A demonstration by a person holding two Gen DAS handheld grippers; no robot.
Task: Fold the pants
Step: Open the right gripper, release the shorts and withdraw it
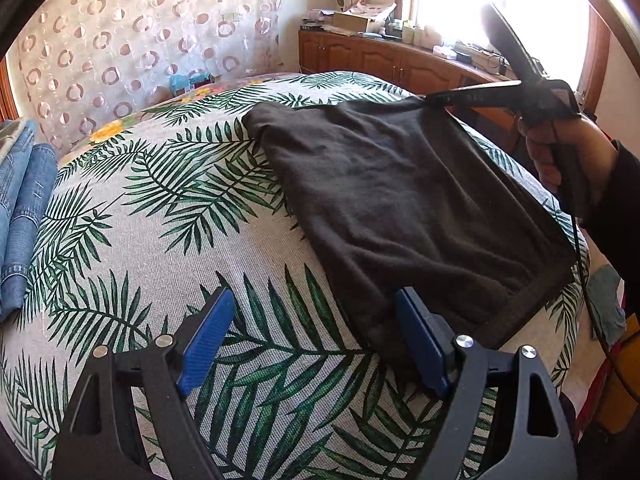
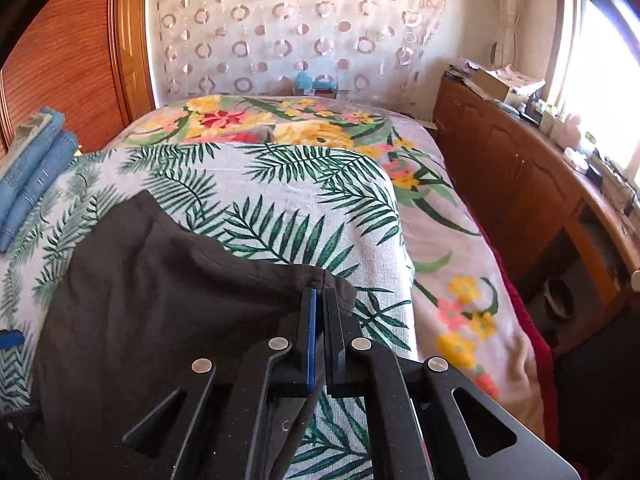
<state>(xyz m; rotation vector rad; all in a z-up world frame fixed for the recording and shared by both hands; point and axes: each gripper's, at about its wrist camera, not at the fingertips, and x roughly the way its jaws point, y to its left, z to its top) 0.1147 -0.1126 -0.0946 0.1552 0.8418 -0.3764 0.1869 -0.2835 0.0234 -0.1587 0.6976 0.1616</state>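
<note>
On bed, dark pants lay half folded. Right gripper clamped on far corner, ready to lift for fold. Left gripper gaped wide beside near edge, holding nothing.

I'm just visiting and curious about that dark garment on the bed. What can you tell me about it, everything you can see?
The dark pants look like soft, matte brownish-black cloth, already folded into a rough rectangle with a hemmed band along the near edge. They lie flat on the palm-leaf cover. The right gripper is shut on a far corner, which bunches up slightly. The left gripper is open, one finger by the near edge.
</note>
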